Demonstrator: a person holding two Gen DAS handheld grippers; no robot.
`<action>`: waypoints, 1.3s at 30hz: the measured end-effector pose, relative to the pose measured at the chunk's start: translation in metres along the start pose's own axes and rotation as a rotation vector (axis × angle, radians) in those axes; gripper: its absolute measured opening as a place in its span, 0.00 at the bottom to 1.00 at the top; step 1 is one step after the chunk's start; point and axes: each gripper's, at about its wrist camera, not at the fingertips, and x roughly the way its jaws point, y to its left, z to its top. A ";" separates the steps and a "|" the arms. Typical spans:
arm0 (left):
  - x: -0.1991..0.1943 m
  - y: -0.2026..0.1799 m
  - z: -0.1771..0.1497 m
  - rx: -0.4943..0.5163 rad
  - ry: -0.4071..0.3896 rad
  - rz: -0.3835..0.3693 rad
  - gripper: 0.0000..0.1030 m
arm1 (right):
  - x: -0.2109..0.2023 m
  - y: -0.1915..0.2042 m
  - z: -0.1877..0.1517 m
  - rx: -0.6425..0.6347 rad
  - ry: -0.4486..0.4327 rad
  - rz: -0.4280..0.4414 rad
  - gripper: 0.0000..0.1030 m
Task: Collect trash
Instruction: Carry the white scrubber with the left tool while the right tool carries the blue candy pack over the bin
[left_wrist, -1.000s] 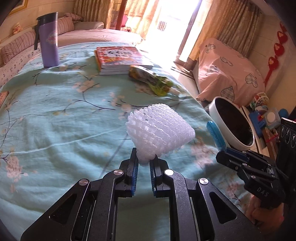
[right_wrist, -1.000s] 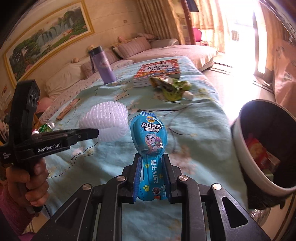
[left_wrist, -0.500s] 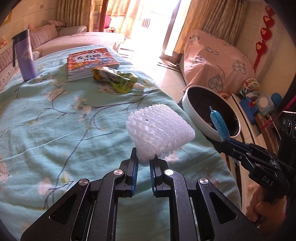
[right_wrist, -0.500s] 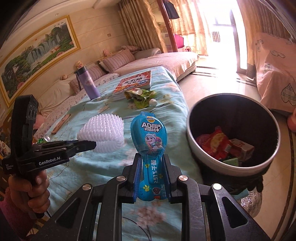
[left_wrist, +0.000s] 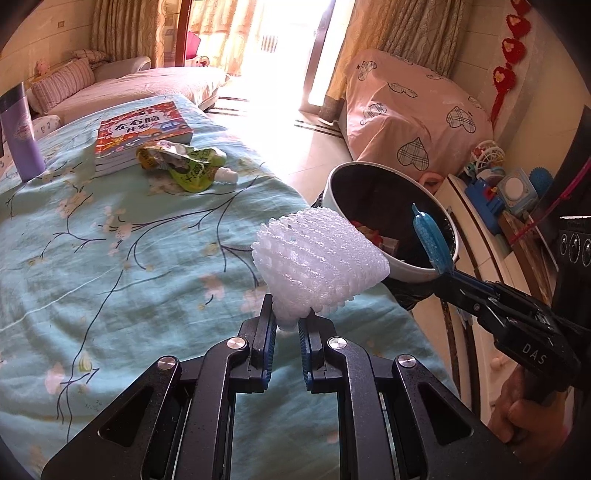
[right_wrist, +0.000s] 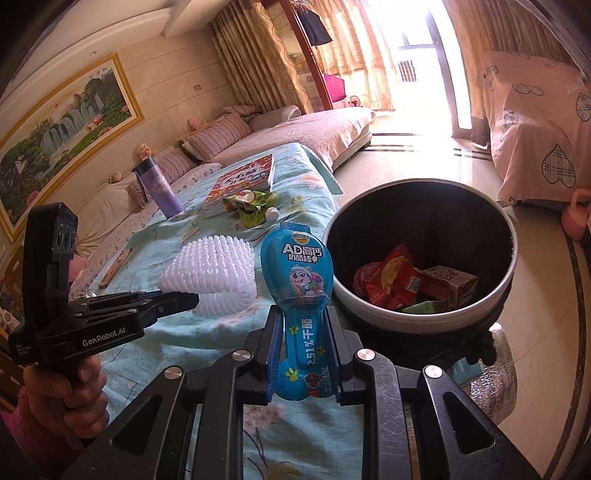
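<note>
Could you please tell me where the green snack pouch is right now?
The green snack pouch lies on the teal bedspread, upper left in the left wrist view, against the book stack.

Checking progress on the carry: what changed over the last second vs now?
Both grippers swung from over the bed toward the trash bin, which now sits closer and fuller in view. Nothing was let go: the left gripper keeps the white foam net, the right gripper the blue snack wrapper. Green pouch, book and bottle stayed on the bed.
</note>
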 end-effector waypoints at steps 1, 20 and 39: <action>0.000 -0.003 0.001 0.005 -0.001 -0.003 0.11 | -0.002 -0.002 0.001 0.002 -0.004 -0.005 0.21; 0.017 -0.055 0.034 0.104 -0.009 -0.035 0.11 | -0.016 -0.043 0.016 0.060 -0.049 -0.076 0.21; 0.042 -0.080 0.056 0.150 0.012 -0.031 0.11 | -0.012 -0.067 0.035 0.087 -0.054 -0.099 0.21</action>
